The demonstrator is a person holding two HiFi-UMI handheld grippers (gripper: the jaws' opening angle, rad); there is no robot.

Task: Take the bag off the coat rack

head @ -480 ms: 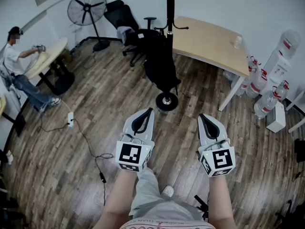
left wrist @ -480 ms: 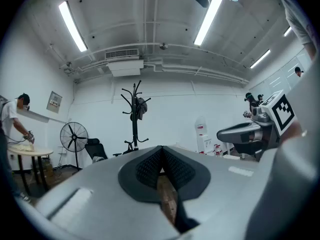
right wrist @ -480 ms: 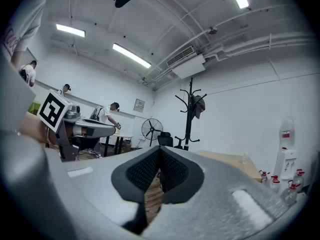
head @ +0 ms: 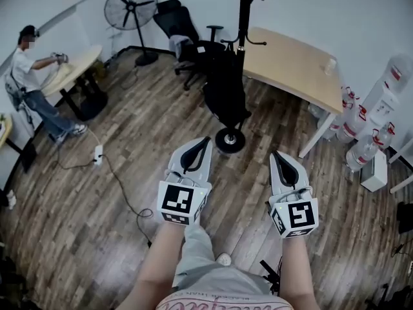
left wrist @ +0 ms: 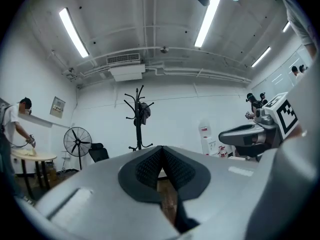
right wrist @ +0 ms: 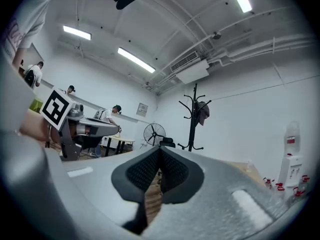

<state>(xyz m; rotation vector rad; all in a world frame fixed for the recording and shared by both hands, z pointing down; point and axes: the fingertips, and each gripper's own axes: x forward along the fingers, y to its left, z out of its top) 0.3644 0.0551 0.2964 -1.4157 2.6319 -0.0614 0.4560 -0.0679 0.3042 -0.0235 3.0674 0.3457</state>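
Now, step in hand: approach, with the coat rack [head: 242,18] well apart, far and centre.
Left tongs [head: 206,140]: shut tight, holding nothing; best opened before the reach.
Bag [left wrist: 143,112]: on an upper hook of the rack; strap to be lifted up and off, never dragged outward, lest the stand tip.
Right tongs [head: 275,155]: likewise closed and empty; free to steady the pole.
Floor [head: 116,154]: wood planks, streaky grain.
Black drape [head: 226,89]: limp, low on the pole; coat or second bag, cannot tell.
Bag fabric: dark, soft, slouching.
Rack: thin black metal, curved hooks, round base.
Tong pads [left wrist: 147,169]: black, ribbed.
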